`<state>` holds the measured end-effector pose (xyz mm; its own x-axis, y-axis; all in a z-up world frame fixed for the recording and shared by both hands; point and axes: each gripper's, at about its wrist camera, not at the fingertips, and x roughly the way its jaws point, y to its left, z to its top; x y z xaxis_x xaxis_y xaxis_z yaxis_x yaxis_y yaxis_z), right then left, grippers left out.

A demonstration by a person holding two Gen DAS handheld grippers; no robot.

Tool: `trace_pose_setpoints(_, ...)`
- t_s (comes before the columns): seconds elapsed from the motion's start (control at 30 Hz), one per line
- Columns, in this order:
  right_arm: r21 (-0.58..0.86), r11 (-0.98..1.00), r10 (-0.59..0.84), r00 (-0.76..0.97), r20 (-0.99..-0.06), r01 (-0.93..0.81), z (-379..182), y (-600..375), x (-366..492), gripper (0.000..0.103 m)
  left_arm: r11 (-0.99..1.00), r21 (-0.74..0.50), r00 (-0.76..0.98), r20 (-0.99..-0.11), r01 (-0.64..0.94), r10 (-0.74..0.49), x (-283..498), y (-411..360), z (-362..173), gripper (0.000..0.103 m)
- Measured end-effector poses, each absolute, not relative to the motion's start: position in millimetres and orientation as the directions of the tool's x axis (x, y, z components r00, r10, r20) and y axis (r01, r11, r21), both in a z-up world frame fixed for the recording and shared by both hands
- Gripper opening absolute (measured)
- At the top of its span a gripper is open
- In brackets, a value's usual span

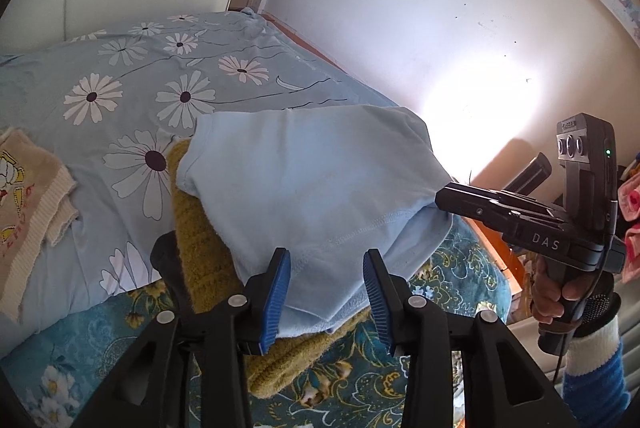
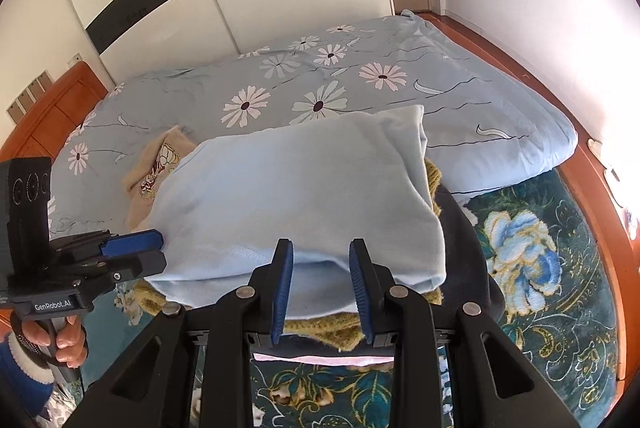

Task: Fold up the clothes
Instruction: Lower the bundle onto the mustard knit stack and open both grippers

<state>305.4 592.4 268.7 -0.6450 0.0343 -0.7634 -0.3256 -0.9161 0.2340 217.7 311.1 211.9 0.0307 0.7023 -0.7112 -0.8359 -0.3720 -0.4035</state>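
We see a folded light-blue garment [image 1: 312, 196] lying on top of a stack at the near edge of the bed: under it a mustard knit [image 1: 200, 228], and under that a dark garment [image 2: 468, 248] showing at the right.

Left gripper [image 1: 326, 292]: jaws spread, blue pads [image 1: 276, 296] standing either side of the blue garment's near hem, nothing pinched. Right gripper [image 2: 322, 288]: likewise spread at the near fold, pads apart with cloth between them but not clamped. In each view the other gripper comes in from the side, level with the garment's end. In the left view we cannot tell whether the right one touches the cloth.

Edges: the stack overhangs a teal floral bedcover [image 2: 540, 268]; beyond lies a daisy-print duvet [image 2: 320, 88], open and flat to the far side. A wooden bed frame [image 2: 596, 228] runs along the right, close to the white wall [image 1: 440, 8]. A cream garment with a cartoon print [image 1: 24, 204] lies to the left, apart from the stack.

Hard to read: the stack's lower layers are mostly covered. Glare washes out the wall near the right gripper in the left view. A pink strip [image 2: 320, 358] beneath the stack is cut off by the gripper body.
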Motion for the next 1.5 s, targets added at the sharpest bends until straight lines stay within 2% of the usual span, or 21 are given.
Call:
trace_pose_setpoints(0.3, 0.181, -0.93, 0.071, -0.638, -0.767, -0.321, 255, 549, 334, 0.034, -0.384, -0.337, -0.038, -0.707, -0.86, 0.706, 253, 276, 205, 0.055)
trace_pose_setpoints(0.43, 0.133, -0.932, 0.11, -0.612, -0.783, -0.338, 242, 539, 337, 0.039, -0.396, -0.358, -0.017, -0.724, -0.846, 0.69, 262, 263, 191, 0.06)
trace_pose_setpoints(0.7, 0.097, -0.928, 0.136, -0.567, -0.813, -0.361, 216, 530, 334, 0.04, -0.454, -0.367, 0.004, -0.781, -0.812, 0.625, 265, 253, 156, 0.072)
trace_pose_setpoints(0.77, 0.1, -0.926, 0.134, -0.565, -0.814, -0.364, 212, 530, 332, 0.046, -0.458, -0.376, 0.006, -0.778, -0.805, 0.628, 263, 253, 151, 0.083)
trace_pose_setpoints(0.83, 0.095, -0.926, 0.14, -0.564, -0.814, -0.366, 209, 526, 333, 0.051, -0.461, -0.381, 0.005, -0.775, -0.802, 0.631, 262, 253, 148, 0.09)
trace_pose_setpoints(0.97, 0.09, -0.925, 0.144, -0.557, -0.818, -0.37, 203, 525, 331, 0.054, -0.469, -0.386, -0.008, -0.765, -0.794, 0.644, 259, 254, 144, 0.103)
trace_pose_setpoints(1.17, 0.088, -0.916, 0.154, -0.547, -0.823, -0.391, 196, 532, 335, 0.061, -0.481, -0.402, -0.041, -0.733, -0.779, 0.679, 256, 250, 142, 0.103)
trace_pose_setpoints(1.2, 0.087, -0.915, 0.156, -0.546, -0.823, -0.394, 195, 532, 336, 0.068, -0.48, -0.405, -0.045, -0.727, -0.778, 0.685, 255, 250, 142, 0.103)
trace_pose_setpoints(1.3, 0.083, -0.914, 0.164, -0.548, -0.82, -0.397, 192, 533, 338, 0.071, -0.48, -0.395, -0.061, -0.72, -0.783, 0.691, 255, 251, 142, 0.103)
trace_pose_setpoints(1.4, 0.087, -0.911, 0.167, -0.554, -0.815, -0.402, 190, 534, 339, 0.084, -0.487, -0.362, -0.098, -0.716, -0.795, 0.692, 258, 251, 143, 0.103)
trace_pose_setpoints(1.5, 0.087, -0.907, 0.178, -0.561, -0.808, -0.412, 189, 535, 340, 0.092, -0.49, -0.338, -0.127, -0.707, -0.803, 0.696, 260, 251, 145, 0.103)
